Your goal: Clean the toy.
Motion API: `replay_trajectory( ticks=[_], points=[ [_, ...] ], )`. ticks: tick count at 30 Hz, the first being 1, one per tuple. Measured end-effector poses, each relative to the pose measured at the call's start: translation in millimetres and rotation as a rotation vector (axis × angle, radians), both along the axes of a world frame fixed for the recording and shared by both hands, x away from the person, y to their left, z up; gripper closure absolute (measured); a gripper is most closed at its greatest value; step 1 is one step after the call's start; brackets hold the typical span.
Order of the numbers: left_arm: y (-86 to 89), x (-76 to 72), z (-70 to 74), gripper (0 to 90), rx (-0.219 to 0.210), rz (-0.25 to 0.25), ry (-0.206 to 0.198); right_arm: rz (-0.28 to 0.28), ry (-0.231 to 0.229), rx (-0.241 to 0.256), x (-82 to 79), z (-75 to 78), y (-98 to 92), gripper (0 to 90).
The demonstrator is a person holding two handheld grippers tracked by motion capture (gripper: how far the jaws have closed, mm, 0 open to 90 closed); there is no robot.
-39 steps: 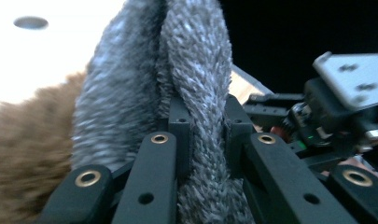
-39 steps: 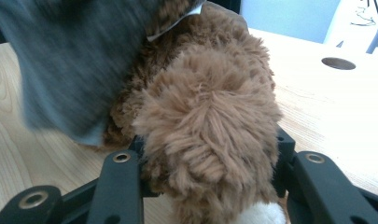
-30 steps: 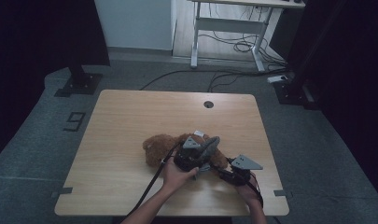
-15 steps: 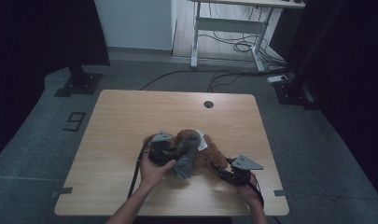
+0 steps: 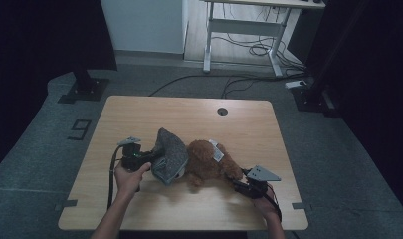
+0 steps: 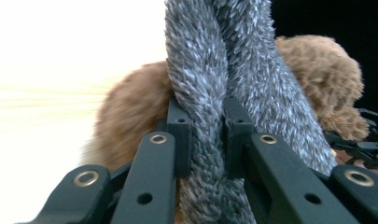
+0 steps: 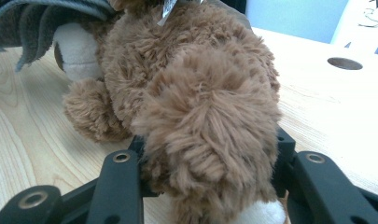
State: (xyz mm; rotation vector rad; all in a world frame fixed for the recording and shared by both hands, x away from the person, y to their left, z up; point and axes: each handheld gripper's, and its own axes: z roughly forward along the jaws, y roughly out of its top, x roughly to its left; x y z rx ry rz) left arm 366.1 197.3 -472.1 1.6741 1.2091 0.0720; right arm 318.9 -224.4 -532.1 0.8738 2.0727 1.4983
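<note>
From the high view I have the brown plush bear [image 5: 209,159] lying on its side near the front middle of the tabletop [image 5: 199,117], its long axis running roughly nine to three o'clock, head toward nine and legs toward three to four. A grey fuzzy cloth [image 5: 170,155] is draped over the head end, standing up in a peak toward twelve. My left tool [image 5: 148,158] sits at the cloth's nine o'clock side, touching it; my right tool [image 5: 240,180] sits at the bear's four o'clock end, against a leg. So each tool has one end, and the left is the nearer to the cloth.

In the left gripper view, the left tool [image 6: 206,140] is clamped on a fold of the grey cloth [image 6: 233,84], which rises straight toward twelve between the jaws. The bear [image 6: 317,79] lies just behind it, spreading from ten to three.

In the right gripper view, the right tool [image 7: 207,175] is closed on a bear leg [image 7: 210,135], the plush bulging out between the jaws. The body runs away toward eleven, with the pale muzzle [image 7: 77,53] under the cloth edge [image 7: 42,21] at ten. I judge the coming pull will be along that axis, cloth toward nine, bear anchored at three.
</note>
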Motion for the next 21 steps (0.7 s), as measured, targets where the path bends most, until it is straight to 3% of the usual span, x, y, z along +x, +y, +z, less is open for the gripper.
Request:
replay_trajectory(
  ticks=[5,10,15,21],
  points=[
    [5.2,-2.1,2.3,77.2,0.012,0.013,-0.001,-0.001,-0.002,0.000,0.2,0.0,-0.1,53.4],
    [-11.9,-8.4,17.1,77.3,0.007,-0.033,-0.054,-0.001,-0.005,-0.006,-0.2,0.2,0.1,53.4],
    [-48.0,-16.4,41.6,77.2,-0.015,-0.127,-0.115,-0.002,-0.008,-0.007,-0.4,0.3,0.7,53.4],
    [-109.0,-19.7,68.3,77.0,-0.006,-0.254,-0.165,-0.003,-0.010,-0.006,-0.5,0.3,1.2,53.4]
  ],
)
